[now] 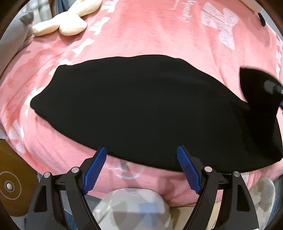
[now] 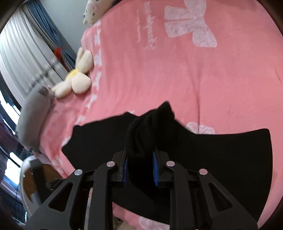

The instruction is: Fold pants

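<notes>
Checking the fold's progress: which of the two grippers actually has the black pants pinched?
The right gripper: black pants fabric is bunched between its fingers. The left gripper is open, holding nothing.

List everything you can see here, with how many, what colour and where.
pants: one, black, spread across the blanket, one end lifted in the right gripper
blanket: one, pink with white bows, covering the bed
flower plush: one, cream with yellow centre, at the blanket's far edge
animal plush: one, whitish, at the far end of the bed
grey cushion: one, off the blanket's edge near the flower plush
curtains: white and blue, by the window
slippers: two, grey patterned, on the floor below the left gripper
left gripper: black with blue pads, open, empty, at the pants' near edge
right gripper: black with blue pads, shut on bunched pants
</notes>
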`<control>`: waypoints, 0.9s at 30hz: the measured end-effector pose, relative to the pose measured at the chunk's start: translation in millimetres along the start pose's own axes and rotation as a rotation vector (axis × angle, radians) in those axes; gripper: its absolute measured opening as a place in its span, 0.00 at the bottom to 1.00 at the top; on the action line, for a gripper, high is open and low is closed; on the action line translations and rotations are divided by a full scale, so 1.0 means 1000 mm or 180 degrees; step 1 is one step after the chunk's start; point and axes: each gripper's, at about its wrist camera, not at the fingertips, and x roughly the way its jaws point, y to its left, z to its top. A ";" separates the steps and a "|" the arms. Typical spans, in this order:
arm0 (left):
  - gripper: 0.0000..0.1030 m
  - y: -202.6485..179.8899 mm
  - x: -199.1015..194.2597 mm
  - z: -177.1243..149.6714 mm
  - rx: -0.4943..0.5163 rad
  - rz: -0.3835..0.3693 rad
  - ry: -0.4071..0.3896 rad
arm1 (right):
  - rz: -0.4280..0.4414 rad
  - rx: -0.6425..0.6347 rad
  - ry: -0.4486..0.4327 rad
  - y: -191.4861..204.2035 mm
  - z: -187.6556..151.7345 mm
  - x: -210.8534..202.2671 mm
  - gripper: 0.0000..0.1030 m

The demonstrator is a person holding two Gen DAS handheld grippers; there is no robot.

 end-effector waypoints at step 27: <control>0.79 -0.054 -0.016 -0.001 0.0361 -0.0293 -0.0010 | -0.1323 0.1148 -0.0940 -0.183 0.004 -0.221 0.20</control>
